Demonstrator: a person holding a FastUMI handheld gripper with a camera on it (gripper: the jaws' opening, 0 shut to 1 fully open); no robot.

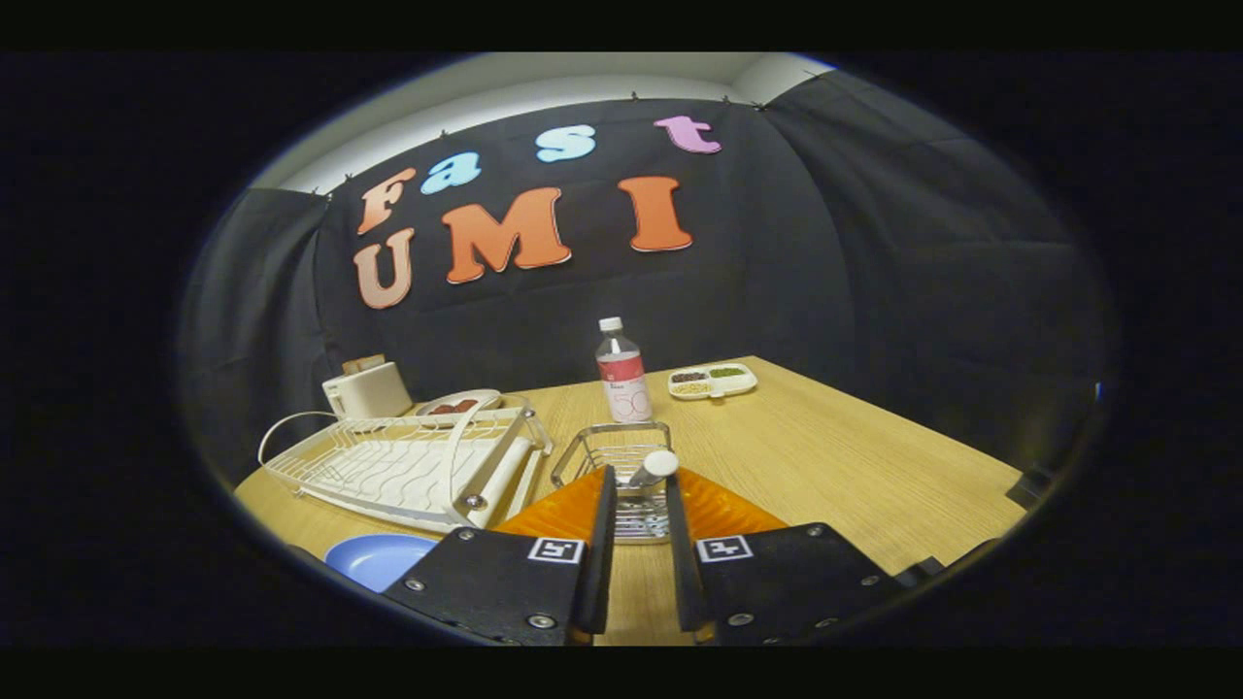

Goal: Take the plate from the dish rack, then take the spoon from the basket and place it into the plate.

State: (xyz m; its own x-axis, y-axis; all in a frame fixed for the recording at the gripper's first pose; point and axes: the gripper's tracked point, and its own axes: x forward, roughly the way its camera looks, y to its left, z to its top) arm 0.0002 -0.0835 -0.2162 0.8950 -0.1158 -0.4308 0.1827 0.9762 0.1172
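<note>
My gripper [641, 476] hangs over the wire basket [583, 458], its black fingers a narrow gap apart. The spoon [656, 466] stands in the basket. Its white handle end rises between my fingertips, close against the right finger [680, 505], with a sliver of space to the left finger [604, 515]. The blue plate [374, 558] lies flat on the wooden table [855, 456], left of my left finger and in front of the white dish rack [388, 466]. The rack's slots look bare.
A clear bottle with a red label [621, 374] stands just beyond the basket. A white toaster [367, 390] and a small dish of red items [456, 404] sit behind the rack. A white divided snack tray [712, 381] lies at the table's far side.
</note>
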